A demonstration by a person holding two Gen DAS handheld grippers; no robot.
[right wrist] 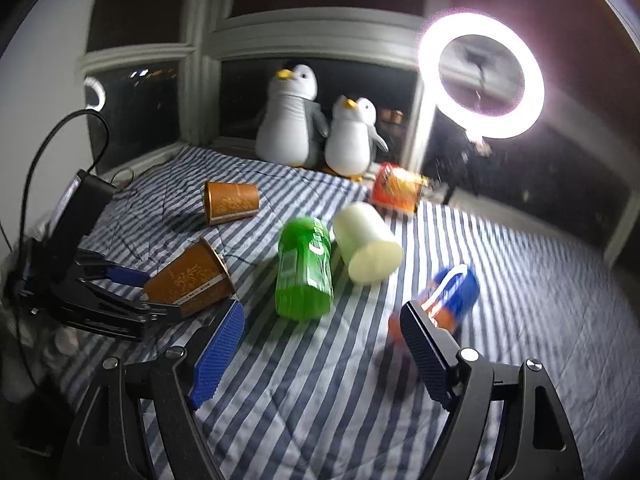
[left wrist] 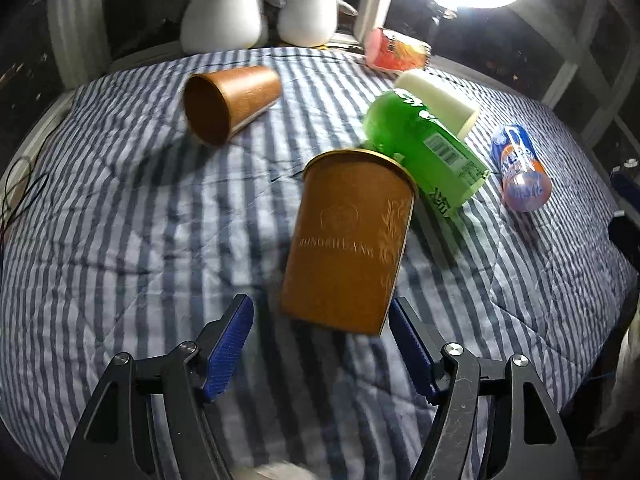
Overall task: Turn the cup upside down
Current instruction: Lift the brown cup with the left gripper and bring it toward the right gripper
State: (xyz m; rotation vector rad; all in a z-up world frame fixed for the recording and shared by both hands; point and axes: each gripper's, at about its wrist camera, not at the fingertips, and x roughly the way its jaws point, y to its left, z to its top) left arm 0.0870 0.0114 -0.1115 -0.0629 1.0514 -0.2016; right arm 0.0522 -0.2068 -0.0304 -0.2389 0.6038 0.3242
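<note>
A brown paper cup (left wrist: 348,240) with gold print lies tilted on the striped bedspread, just ahead of my left gripper (left wrist: 320,316). The left gripper is open; its blue pads stand on either side of the cup's near end, with a gap on the left and the right pad close to the cup. The same cup (right wrist: 190,276) and left gripper (right wrist: 136,292) show in the right wrist view. A second brown cup (left wrist: 230,102) lies on its side farther back, also visible in the right wrist view (right wrist: 231,201). My right gripper (right wrist: 320,332) is open and empty above the bedspread.
A green bottle (left wrist: 424,148), a white cylinder (left wrist: 438,102), a blue-orange can (left wrist: 520,168) and a red snack bag (left wrist: 396,50) lie to the right of the cup. Two plush penguins (right wrist: 316,120) sit by the window. A ring light (right wrist: 482,76) glares at right.
</note>
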